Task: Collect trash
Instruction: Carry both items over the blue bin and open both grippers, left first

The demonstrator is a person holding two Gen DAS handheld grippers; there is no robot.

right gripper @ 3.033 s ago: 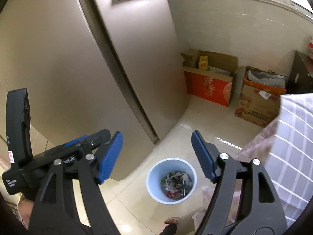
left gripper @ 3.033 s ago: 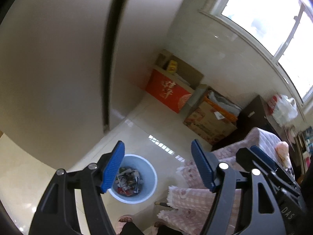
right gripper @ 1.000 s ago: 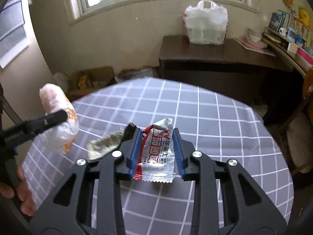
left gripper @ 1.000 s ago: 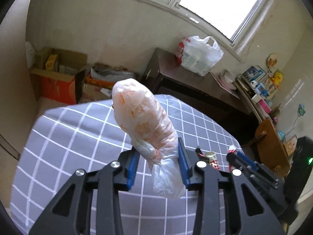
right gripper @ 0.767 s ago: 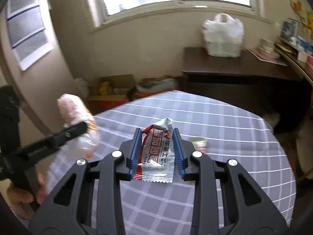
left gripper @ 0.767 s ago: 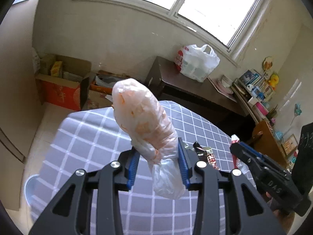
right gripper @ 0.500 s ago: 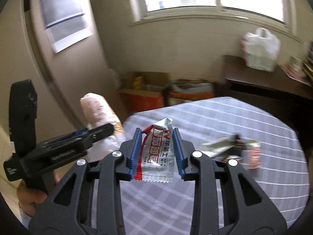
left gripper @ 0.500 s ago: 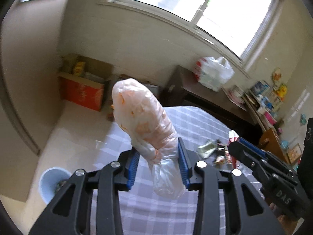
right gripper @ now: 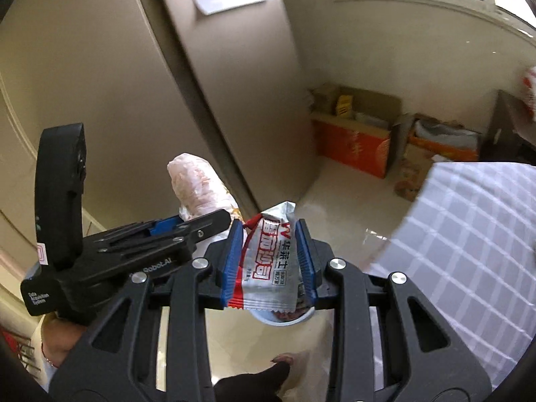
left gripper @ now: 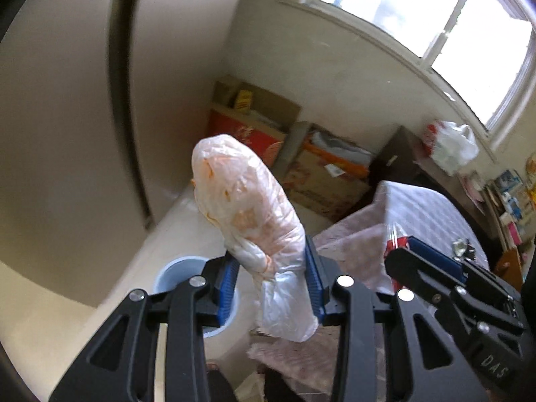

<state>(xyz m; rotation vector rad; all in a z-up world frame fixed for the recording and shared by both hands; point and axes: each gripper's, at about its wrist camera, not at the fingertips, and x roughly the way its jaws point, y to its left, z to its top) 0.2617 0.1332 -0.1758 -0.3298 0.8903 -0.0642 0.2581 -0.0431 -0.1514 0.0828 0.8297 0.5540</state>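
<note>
above the blue bin point(left gripper: 181, 269) — left claw point(left gripper: 271, 281) clamping plastic bag point(left gripper: 244, 207), right claw point(right gripper: 268, 264) pinching snack wrapper point(right gripper: 271, 261)

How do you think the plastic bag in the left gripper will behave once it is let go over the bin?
The plastic bag looks thin and crinkled, so probably light and floppy. Its tail hangs limp below the left gripper, so it may cling or snag. It should drop slowly toward the bin.

left wrist: along claw, down at floor | right wrist: same | shared: blue bin point(left gripper: 177, 269), cardboard boxes point(right gripper: 355, 134)
</note>
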